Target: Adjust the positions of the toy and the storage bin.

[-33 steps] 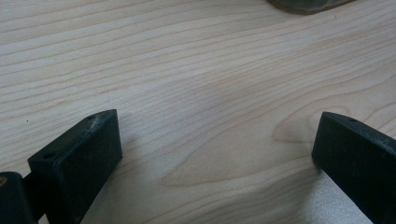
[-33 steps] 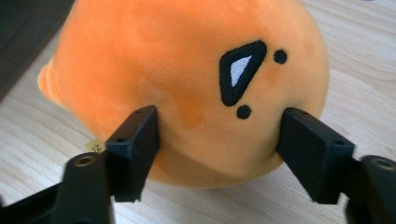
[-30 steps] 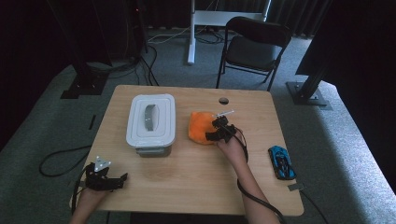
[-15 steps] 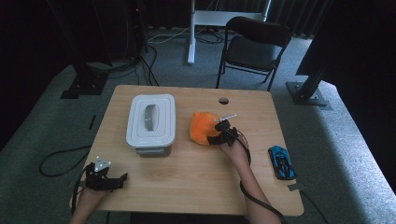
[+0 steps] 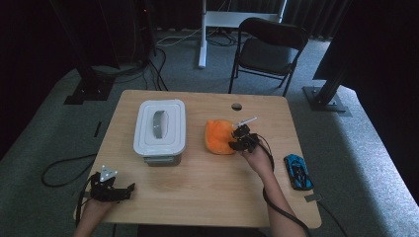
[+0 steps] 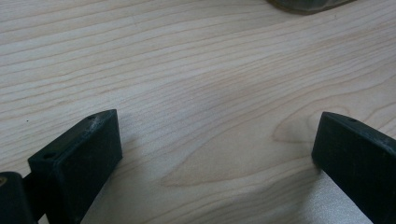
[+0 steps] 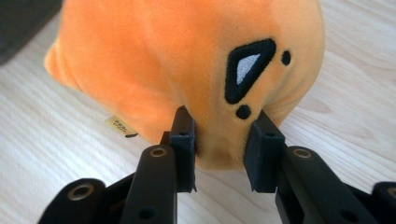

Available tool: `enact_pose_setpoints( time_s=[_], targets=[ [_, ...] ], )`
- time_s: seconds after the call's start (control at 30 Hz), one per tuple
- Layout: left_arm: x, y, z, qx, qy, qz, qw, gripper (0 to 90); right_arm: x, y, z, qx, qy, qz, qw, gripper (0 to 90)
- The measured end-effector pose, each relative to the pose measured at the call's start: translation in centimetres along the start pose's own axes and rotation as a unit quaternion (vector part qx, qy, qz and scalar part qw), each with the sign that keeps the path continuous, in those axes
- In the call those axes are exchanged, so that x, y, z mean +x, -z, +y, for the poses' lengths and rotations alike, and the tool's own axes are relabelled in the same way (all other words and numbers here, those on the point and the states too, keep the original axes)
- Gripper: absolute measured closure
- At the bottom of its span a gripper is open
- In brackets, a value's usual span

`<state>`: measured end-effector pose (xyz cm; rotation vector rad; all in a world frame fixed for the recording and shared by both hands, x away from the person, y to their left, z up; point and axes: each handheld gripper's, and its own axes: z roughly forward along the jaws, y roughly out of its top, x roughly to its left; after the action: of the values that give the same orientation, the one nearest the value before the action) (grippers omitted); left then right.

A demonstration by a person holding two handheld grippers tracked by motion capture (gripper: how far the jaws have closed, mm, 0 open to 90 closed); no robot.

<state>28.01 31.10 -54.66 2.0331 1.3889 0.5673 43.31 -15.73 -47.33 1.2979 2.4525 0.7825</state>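
An orange plush toy (image 5: 220, 137) with a black-edged stitched eye lies on the wooden table (image 5: 197, 182), right of centre. My right gripper (image 5: 237, 143) is at the toy's right edge. In the right gripper view its jaws have just been closing and now pinch a fold of the orange plush toy (image 7: 196, 60), with the pads (image 7: 183, 135) pressed into the fabric. My left gripper (image 5: 129, 189) rests near the table's front left corner. In the left gripper view its jaws stand wide apart over bare wood (image 6: 201, 93) with nothing between them.
A white lidded plastic box (image 5: 160, 129) with a grey handle stands left of the toy. A blue toy car (image 5: 298, 171) lies near the table's right edge. A round hole (image 5: 236, 106) sits near the far edge. A black folding chair (image 5: 269, 49) stands beyond the table.
The right gripper has shifted slightly right and toward the front with its jaws drawn together on the plush toy's edge. The left gripper has stayed put.
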Motion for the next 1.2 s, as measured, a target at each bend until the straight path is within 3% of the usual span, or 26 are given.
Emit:
enact_pose_setpoints(
  time_s=[0.03,0.1,0.2,0.23,0.3,0.4,0.43,0.53,0.57,0.63,0.67,0.73,0.77,0.83,0.87,0.9,0.93,0.97,1.07,1.2],
  targets=[
    [0.0,0.0,0.0,0.000,0.000,0.000,1.0000,1.9,0.0,0.0,0.0,0.000,0.000,0.000,1.0000,68.4],
    [0.0,0.0,0.0,0.000,0.000,0.000,1.0000,1.9,-0.6,1.6,-0.1,0.004,0.025,-0.003,0.9997,68.8],
    [0.0,0.0,0.0,0.000,0.000,0.000,1.0000,1.9,-1.2,2.4,-0.3,0.007,0.035,-0.008,0.9993,67.7],
    [0.0,0.0,0.0,0.000,0.000,0.000,1.0000,1.9,-1.9,3.2,-0.5,0.005,0.028,-0.024,0.9993,66.9],
    [0.0,0.0,0.0,0.000,0.000,0.000,1.0000,1.9,-2.2,3.4,-0.5,0.007,0.027,-0.032,0.9991,64.0],
    [0.0,0.0,0.0,0.000,0.000,0.000,1.0000,1.9,-3.4,3.7,-0.9,0.006,-0.003,-0.041,0.9991,58.4],
    [0.0,0.0,0.0,0.000,0.000,0.000,1.0000,1.9,-3.4,3.7,-0.9,0.006,-0.003,-0.041,0.9991,58.4],
    [0.0,0.0,0.0,0.000,0.000,0.000,1.0000,1.9,-4.6,3.4,-1.4,-0.007,-0.057,-0.030,0.9979,38.2],
    [0.0,0.0,0.0,0.000,0.000,0.000,1.0000,1.9,-4.6,3.4,-1.4,-0.007,-0.057,-0.030,0.9979,38.2],
    [0.0,0.0,0.0,0.000,0.000,0.000,1.0000,1.9,-4.7,4.1,-1.3,-0.027,-0.079,-0.016,0.9964,33.4],
    [0.0,0.0,0.0,0.000,0.000,0.000,1.0000,1.9,-4.5,4.8,-1.1,-0.049,-0.087,-0.008,0.9949,29.7],
    [0.0,0.0,0.0,0.000,0.000,0.000,1.0000,1.9,-4.2,5.1,-0.9,-0.057,-0.085,-0.003,0.9947,26.9],
    [0.0,0.0,0.0,0.000,0.000,0.000,1.0000,1.9,-3.2,5.7,-0.4,-0.074,-0.076,0.011,0.9943,21.7],
    [0.0,0.0,0.0,0.000,0.000,0.000,1.0000,1.9,-3.2,5.7,-0.4,-0.074,-0.076,0.011,0.9943,21.7],
    [0.0,0.0,0.0,0.000,0.000,0.000,1.0000,1.9,-2.5,5.8,-0.2,-0.075,-0.065,0.018,0.9949,18.6],
    [0.0,0.0,0.0,0.000,0.000,0.000,1.0000,1.9,0.3,5.9,0.5,-0.082,-0.028,0.034,0.9957,17.3],
    [0.0,0.0,0.0,0.000,0.000,0.000,1.0000,1.9,1.2,5.7,0.6,-0.082,-0.015,0.040,0.9957,20.6],
    [0.0,0.0,0.0,0.000,0.000,0.000,1.0000,1.9,1.2,5.7,0.6,-0.082,-0.015,0.040,0.9957,20.6],
    [0.0,0.0,0.0,0.000,0.000,0.000,1.0000,1.9,4.5,3.9,0.8,-0.075,0.044,0.027,0.9959,32.8],
    [0.0,0.0,0.0,0.000,0.000,0.000,1.0000,1.9,5.8,1.9,0.6,-0.052,0.069,0.013,0.9961,38.8]
  ],
)
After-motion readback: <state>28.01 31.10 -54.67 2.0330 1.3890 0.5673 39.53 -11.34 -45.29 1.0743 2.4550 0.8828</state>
